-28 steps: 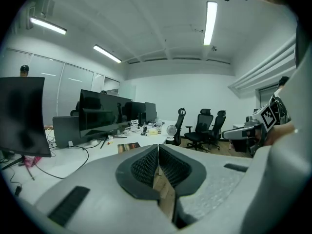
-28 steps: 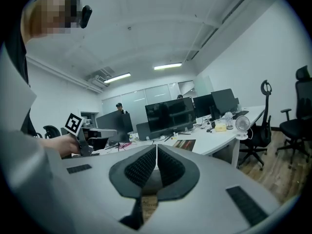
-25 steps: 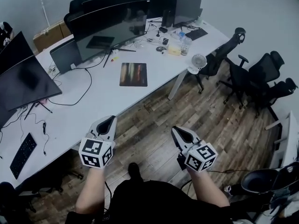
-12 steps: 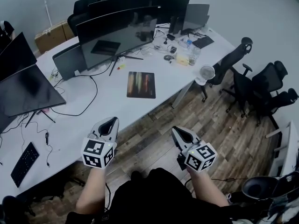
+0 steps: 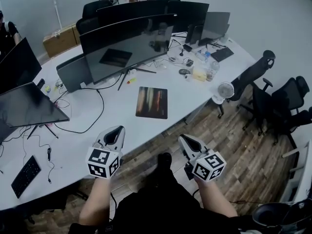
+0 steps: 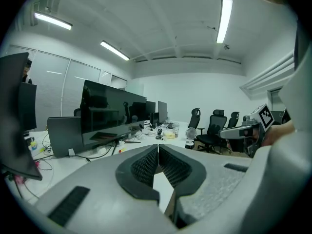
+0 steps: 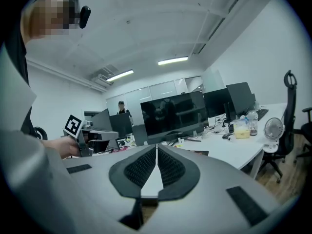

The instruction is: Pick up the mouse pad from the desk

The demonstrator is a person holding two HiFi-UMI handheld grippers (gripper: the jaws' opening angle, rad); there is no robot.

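Currently the mouse pad (image 5: 151, 102) lies flat on the white desk (image 5: 87, 143), near its front edge, in front of a wide monitor (image 5: 129, 45). The left tool (image 5: 116, 132) and right tool (image 5: 185, 140) hover by that edge, well apart from the pad, each pressed together and empty.

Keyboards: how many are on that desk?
2. One keyboard lies at the desk's near left end; a second keyboard lies at its far right end. The monitors may hide more.
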